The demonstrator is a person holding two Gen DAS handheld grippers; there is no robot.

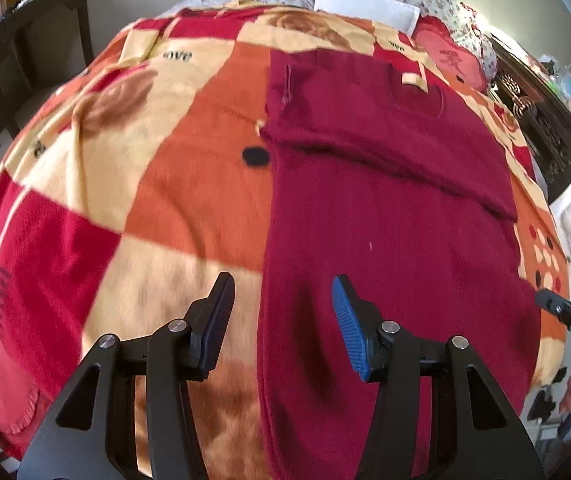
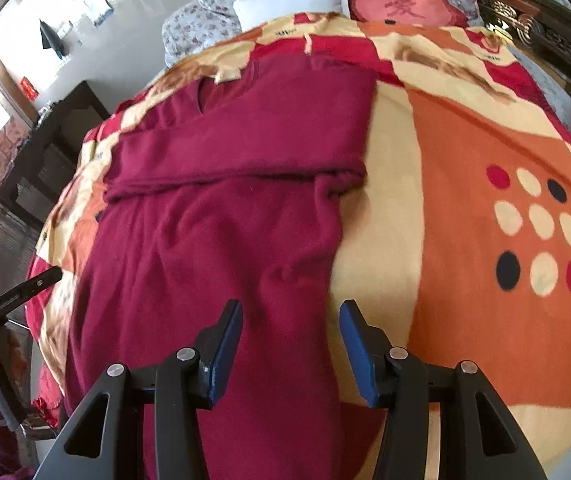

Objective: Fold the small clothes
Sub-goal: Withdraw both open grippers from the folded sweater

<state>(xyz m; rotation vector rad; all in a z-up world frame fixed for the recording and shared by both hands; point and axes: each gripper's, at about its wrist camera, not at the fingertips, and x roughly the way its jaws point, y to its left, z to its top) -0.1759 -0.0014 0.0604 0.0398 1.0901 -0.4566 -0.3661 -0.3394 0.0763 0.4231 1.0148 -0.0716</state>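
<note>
A dark red knit sweater (image 1: pixel 385 208) lies flat on the patterned blanket, with both sleeves folded in across the chest and its neck at the far end. It also shows in the right wrist view (image 2: pixel 221 208). My left gripper (image 1: pixel 283 292) is open and empty, hovering over the sweater's near left edge. My right gripper (image 2: pixel 291 316) is open and empty, hovering over the sweater's near right edge. The right gripper shows at the right edge of the left wrist view (image 1: pixel 565 312), and the left gripper at the left edge of the right wrist view (image 2: pixel 13 296).
The orange, cream and red blanket (image 1: pixel 157 160) covers a bed. A white pillow (image 1: pixel 365 2) and a red heart cushion (image 2: pixel 405 4) lie at the head. A dark table (image 1: pixel 37 20) stands left of the bed, and a carved dark headboard (image 1: pixel 533 120) on the right.
</note>
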